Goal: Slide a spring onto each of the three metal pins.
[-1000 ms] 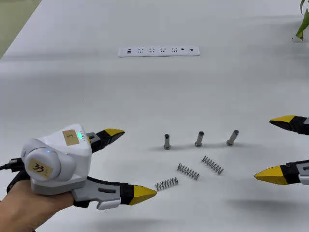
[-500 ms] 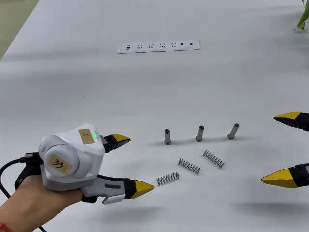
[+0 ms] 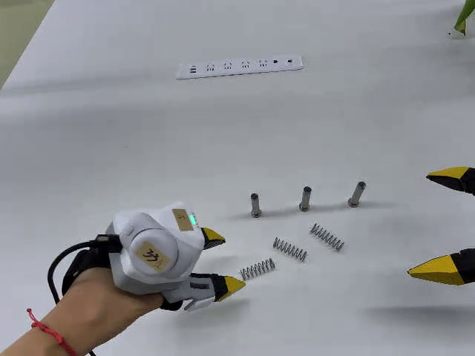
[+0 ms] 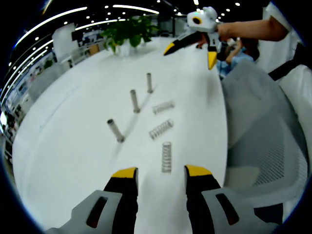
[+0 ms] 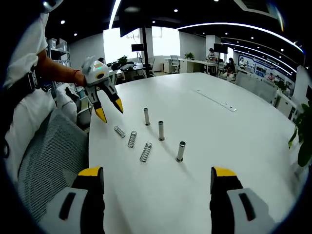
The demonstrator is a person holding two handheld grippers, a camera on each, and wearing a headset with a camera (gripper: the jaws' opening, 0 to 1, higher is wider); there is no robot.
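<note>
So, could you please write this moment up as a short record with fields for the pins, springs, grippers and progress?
pins: left pin, middle pin and right pin, standing in a row on the table
springs: left spring, middle spring and right spring, lying loose in front of the pins
left gripper: open, empty, jaws pointing at the left spring, not touching it
right gripper: open, empty, off to the right of the pins
other: power strip at the far side
progress: no spring on any pin yet
</note>
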